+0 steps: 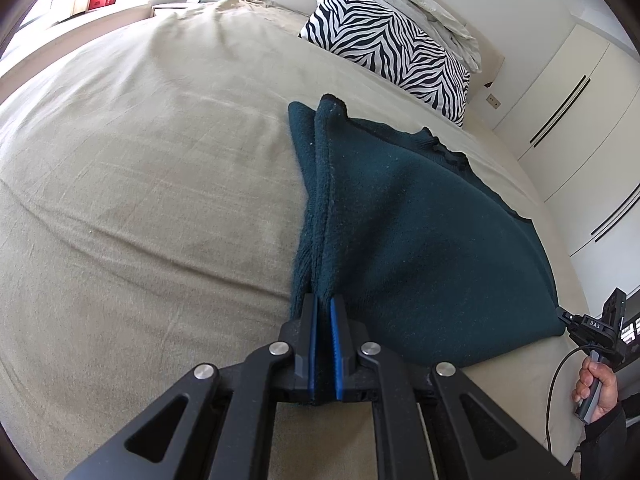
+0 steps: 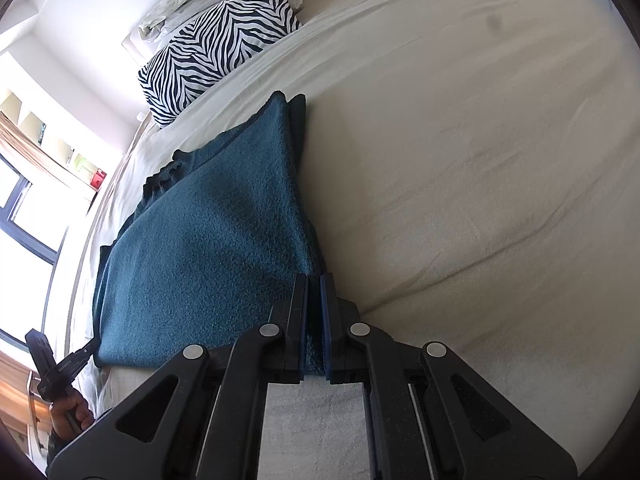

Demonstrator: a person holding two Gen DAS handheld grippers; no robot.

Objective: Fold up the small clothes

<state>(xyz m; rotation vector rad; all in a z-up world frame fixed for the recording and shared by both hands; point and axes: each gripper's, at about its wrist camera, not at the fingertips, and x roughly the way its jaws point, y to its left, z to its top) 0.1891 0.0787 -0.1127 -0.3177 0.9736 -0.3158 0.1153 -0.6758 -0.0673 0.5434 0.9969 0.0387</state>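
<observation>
The beige bed [image 1: 140, 184] carries a zebra pillow [image 1: 384, 44] near the headboard. A teal garment [image 1: 420, 232] lies folded on the bed, its near edge raised. The 2 grippers, left [image 1: 325, 312] and right [image 2: 314, 292], each pinch 1 corner.

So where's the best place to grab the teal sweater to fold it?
At its near corners, where the left gripper and right gripper already pinch the dark teal sweater. Come in low from the near edge of the bed, fingers along the doubled side edges. Those edges are thick and raised, so the jaws bite easily, and holding both corners likely keeps the cloth taut.
</observation>
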